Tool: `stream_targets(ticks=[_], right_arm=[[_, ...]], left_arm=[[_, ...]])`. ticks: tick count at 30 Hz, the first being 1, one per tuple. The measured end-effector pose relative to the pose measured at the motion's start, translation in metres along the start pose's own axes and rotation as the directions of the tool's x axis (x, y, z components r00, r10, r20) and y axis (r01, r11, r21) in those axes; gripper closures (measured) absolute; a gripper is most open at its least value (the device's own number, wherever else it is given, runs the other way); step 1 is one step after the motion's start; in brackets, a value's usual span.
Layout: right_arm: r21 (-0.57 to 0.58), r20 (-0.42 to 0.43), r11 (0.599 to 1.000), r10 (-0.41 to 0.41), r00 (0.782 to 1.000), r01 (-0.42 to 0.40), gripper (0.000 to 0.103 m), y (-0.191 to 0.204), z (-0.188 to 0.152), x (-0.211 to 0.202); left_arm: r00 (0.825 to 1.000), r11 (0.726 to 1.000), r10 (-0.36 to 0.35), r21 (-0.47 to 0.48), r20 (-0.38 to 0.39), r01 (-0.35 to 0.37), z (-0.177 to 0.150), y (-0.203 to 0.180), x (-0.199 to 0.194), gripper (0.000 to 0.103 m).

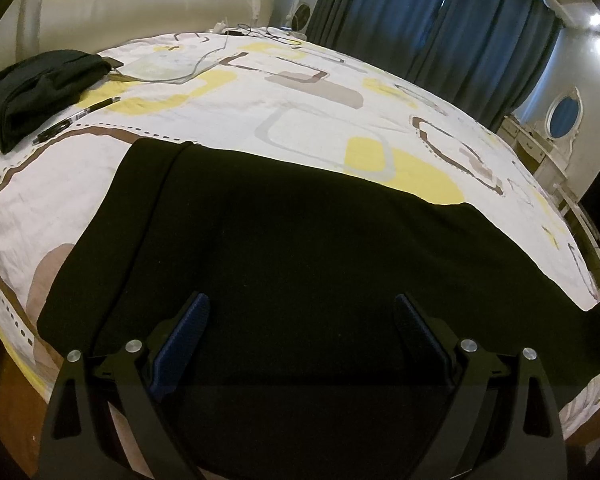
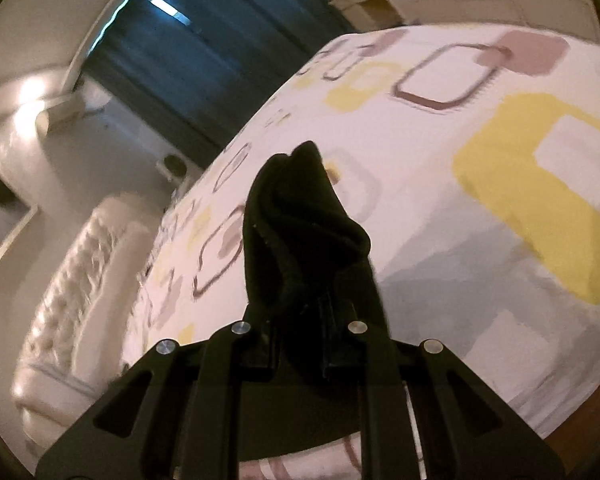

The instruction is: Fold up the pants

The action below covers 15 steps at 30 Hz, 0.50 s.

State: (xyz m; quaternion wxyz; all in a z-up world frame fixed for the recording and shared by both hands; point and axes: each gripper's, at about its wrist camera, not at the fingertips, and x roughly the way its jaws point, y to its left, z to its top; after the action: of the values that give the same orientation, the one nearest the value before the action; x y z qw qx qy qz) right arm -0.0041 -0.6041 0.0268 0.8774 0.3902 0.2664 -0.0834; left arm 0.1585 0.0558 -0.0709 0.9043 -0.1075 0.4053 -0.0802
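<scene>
Right gripper [image 2: 300, 312], clamped on a bunched end of the black pants [image 2: 300, 224], raised above the bedspread [image 2: 480, 240]. Left gripper [image 1: 300, 332], jaws spread, poised over the pants' [image 1: 284, 240] flat part. Edges should be aligned before release.

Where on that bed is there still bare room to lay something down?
Bare patterned quilt lies beyond the spread black pants, toward the blue curtains. The far-left corner is crowded: a folded dark garment, a black pen and white cables near the cream headboard.
</scene>
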Motion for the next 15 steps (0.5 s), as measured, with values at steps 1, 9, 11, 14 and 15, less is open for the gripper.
stream_targets(ticks=[1, 9, 11, 14, 15], right_arm=[[-0.024, -0.004, 1.000, -0.005, 1.000, 0.005, 0.089, 0.008, -0.005, 0.000], [-0.148, -0.063, 0.989, -0.012, 0.998, 0.003, 0.089, 0.064, -0.043, 0.020], [-0.166, -0.076, 0.986, -0.011, 0.997, -0.002, 0.089, 0.074, -0.052, 0.023], [-0.187, -0.090, 0.982, -0.011, 0.996, -0.006, 0.089, 0.087, -0.062, 0.031], [-0.190, -0.095, 0.982, -0.008, 0.995, -0.011, 0.089, 0.091, -0.065, 0.033]], left_arm=[[1.000, 1.000, -0.001, -0.001, 0.001, 0.001, 0.000, 0.000, 0.000, 0.011], [1.000, 1.000, -0.017, -0.012, 0.009, 0.017, -0.001, 0.002, -0.001, 0.011], [1.000, 1.000, -0.018, -0.011, 0.011, 0.018, -0.001, 0.002, 0.000, 0.011], [1.000, 1.000, -0.022, -0.013, 0.013, 0.022, -0.002, 0.003, -0.001, 0.011], [1.000, 1.000, -0.023, -0.014, 0.014, 0.024, -0.002, 0.003, -0.001, 0.011]])
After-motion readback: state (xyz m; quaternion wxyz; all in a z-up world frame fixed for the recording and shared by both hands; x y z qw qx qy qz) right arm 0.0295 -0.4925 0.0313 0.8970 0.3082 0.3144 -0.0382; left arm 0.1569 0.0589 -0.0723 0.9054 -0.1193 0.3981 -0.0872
